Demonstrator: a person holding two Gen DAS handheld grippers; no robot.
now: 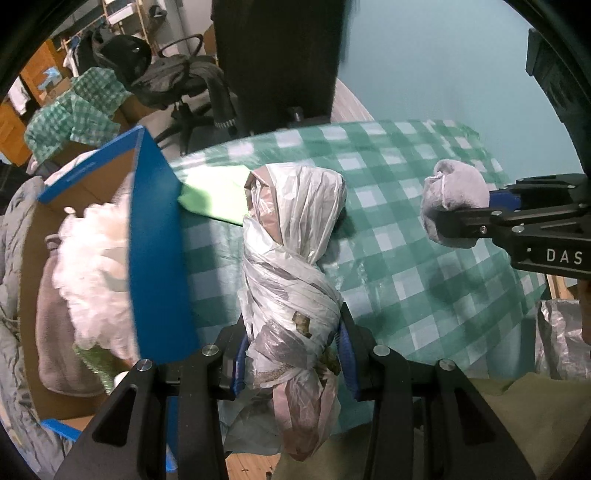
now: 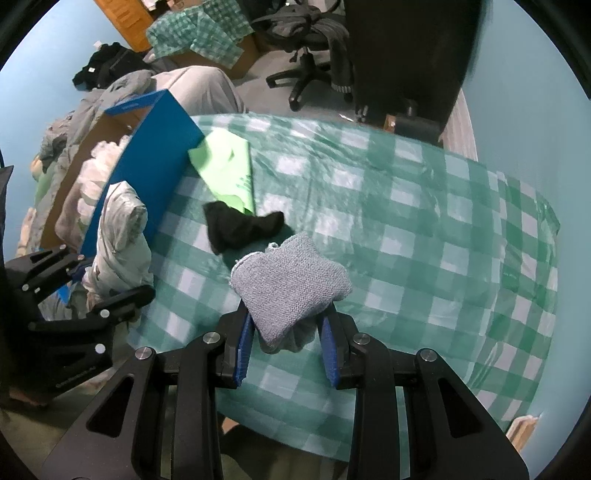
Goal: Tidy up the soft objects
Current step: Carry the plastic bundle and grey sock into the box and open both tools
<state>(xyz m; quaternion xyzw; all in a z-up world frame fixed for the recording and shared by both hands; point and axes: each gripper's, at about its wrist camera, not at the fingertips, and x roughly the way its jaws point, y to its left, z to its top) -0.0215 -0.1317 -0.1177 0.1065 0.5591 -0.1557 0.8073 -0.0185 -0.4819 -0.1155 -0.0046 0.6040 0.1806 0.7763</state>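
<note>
A bundle of plastic bags [image 1: 291, 280], twisted and wrapped into a long roll, is pinched between the blue pads of the left gripper [image 1: 293, 354] and held above the table, its free end pointing away from the camera. A folded grey knit cloth [image 2: 291, 284] is clamped in the right gripper [image 2: 288, 347], whose jaws are pressed in on the lower part of the cloth; the cloth likewise hangs clear of the table. In the left wrist view the same cloth appears as a rounded grey wad at the tips of the right gripper, to the right of the bundle.

Below both lies the table, covered by a green-and-white checked tablecloth [image 2: 424, 229]. On it rest a black sock [image 2: 240, 227] and, just beyond and touching it, a flat light-green bag [image 2: 227, 166]. At the table's left edge stands an open cardboard box [image 2: 155, 158] with blue outer walls, holding white fluffy material [image 1: 92, 258] and a grey-brown cloth [image 1: 59, 350]. Behind the table stand an office chair [image 2: 306, 44] draped with dark clothing and a further checked cloth [image 2: 199, 33] over boxes.
</note>
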